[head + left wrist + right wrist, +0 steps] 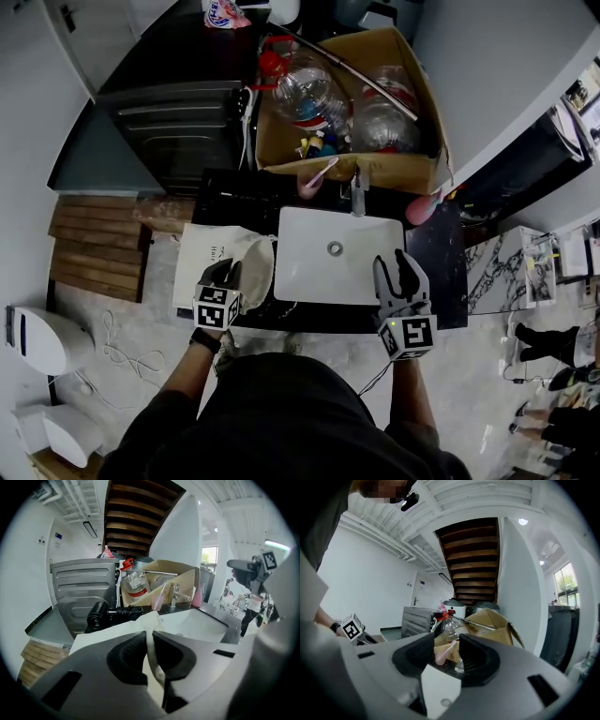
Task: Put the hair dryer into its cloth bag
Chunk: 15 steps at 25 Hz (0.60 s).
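Your left tongs (223, 277) were pinched narrow on a thin fold of the cloth bag (211, 246), at its rim near the counter's front edge. Your right tongs (394, 268) stood wide and empty over the near right side of the sink (309, 274). The hair dryer (99, 615) lay on the dark counter behind the bag, its cord bunched beside it, well apart from your right tongs.

Several things could have gone wrong from there. You held only one lip of the bag, so the mouth could have sagged flat and left no opening to push the dryer through. The pinch was on very little cloth, and a tug would probably have pulled it free. To fetch the dryer your right tongs had to cross the sink and the bag, which risked knocking the bag's mouth shut. The dryer's body looked smooth and rounded, so it might have twisted in the tongs, and the loose cord could have snagged on the rim.
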### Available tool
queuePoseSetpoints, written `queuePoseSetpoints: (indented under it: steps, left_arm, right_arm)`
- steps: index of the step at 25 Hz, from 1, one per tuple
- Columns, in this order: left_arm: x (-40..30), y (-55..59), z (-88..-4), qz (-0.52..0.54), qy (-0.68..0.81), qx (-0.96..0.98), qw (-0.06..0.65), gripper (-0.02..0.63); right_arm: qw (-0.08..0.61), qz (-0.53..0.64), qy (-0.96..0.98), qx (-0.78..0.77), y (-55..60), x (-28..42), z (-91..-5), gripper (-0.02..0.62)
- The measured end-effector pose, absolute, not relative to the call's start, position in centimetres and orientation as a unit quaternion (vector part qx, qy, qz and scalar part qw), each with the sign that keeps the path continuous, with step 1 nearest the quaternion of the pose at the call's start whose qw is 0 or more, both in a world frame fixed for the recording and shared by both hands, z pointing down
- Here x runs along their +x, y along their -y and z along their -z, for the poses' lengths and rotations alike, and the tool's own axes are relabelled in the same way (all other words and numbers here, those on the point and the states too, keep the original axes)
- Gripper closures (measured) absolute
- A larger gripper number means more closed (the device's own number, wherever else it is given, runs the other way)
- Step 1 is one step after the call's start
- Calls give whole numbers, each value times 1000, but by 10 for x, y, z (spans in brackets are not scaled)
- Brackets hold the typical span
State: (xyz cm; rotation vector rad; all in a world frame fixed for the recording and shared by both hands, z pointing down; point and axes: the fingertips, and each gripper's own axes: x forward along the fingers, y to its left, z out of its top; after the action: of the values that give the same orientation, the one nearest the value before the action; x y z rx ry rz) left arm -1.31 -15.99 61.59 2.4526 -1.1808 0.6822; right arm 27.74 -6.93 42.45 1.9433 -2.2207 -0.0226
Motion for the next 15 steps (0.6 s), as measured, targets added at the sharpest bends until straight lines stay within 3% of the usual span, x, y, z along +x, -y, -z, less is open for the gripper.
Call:
queuePoseSetpoints:
  steps: [15]
  left_arm:
    - [-22,159,-614,-214,448,846,195,579]
  right_arm:
    - [205,58,836,506,196,211,-459,433]
